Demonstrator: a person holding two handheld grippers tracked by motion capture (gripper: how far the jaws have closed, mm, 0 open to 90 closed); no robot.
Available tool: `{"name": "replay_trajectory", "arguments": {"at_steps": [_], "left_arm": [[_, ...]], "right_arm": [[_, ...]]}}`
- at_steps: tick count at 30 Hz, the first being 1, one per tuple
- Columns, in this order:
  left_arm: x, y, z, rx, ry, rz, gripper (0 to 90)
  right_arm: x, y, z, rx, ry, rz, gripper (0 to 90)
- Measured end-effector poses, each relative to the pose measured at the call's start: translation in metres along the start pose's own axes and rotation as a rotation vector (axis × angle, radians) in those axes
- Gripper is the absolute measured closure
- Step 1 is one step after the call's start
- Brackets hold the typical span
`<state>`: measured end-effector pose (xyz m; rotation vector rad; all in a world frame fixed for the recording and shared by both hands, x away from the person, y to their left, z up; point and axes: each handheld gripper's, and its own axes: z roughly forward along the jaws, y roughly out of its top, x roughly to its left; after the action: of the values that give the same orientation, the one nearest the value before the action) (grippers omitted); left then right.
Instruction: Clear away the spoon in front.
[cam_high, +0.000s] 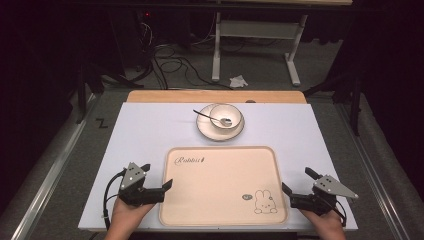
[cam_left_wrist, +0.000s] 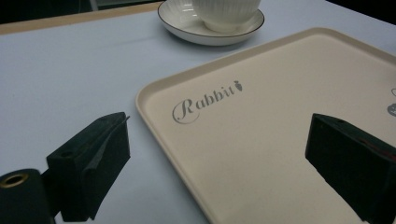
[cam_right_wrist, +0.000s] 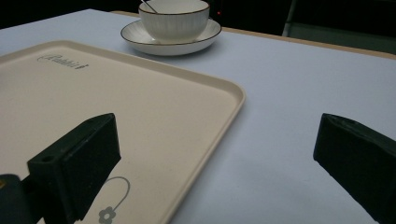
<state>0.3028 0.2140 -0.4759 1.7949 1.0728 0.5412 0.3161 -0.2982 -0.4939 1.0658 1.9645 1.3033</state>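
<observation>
The beige tray lay flat on the white worktop, close to the person's edge, with a hand-held gripper at each of its near corners. The left hand-held gripper stood wide, one jaw over the tray's left rim and the other over the bare worktop, so the rim sat between them without being touched; the right hand-held gripper was equally wide and straddled the right rim in the same way (neither held anything). Beyond the tray, well apart from it, a bowl sat on a saucer with a spoon resting in it. The likely risk from here was an uneven lift: the rim looked shallow and smooth, so a shallow bite on one side could slip and let the tray tilt or drop a corner. It was hard to tell from the high view how far above the rim the jaws sat, so closing too early might pinch only air. A forward push could also slide the tray toward the saucer.
</observation>
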Motion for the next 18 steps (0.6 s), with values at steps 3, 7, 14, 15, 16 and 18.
{"name": "replay_trajectory", "arguments": {"at_steps": [3,7,14,15,16,18], "left_arm": [[-0.001,0.01,0.004,-0.011,-0.001,-0.006,7.1],[-0.001,0.019,0.01,-0.014,-0.007,-0.005,7.1],[-0.002,0.034,0.027,-0.034,-0.011,-0.014,7.1],[-0.002,0.036,0.03,-0.035,-0.013,-0.017,7.1],[-0.002,0.036,0.032,-0.034,-0.015,-0.017,7.2],[-0.003,0.039,0.038,-0.034,-0.016,-0.021,7.2]], "right_arm": [[-0.001,0.0,0.0,-0.004,0.002,-0.004,1.1],[-0.001,0.0,-0.001,-0.01,0.007,0.001,1.1],[-0.001,0.0,0.0,-0.01,0.015,0.001,1.1],[-0.001,0.0,0.0,-0.009,0.014,0.001,1.1],[-0.001,0.0,0.0,-0.009,0.014,0.001,1.1],[-0.001,0.0,0.0,-0.008,0.012,0.0,1.1]]}}
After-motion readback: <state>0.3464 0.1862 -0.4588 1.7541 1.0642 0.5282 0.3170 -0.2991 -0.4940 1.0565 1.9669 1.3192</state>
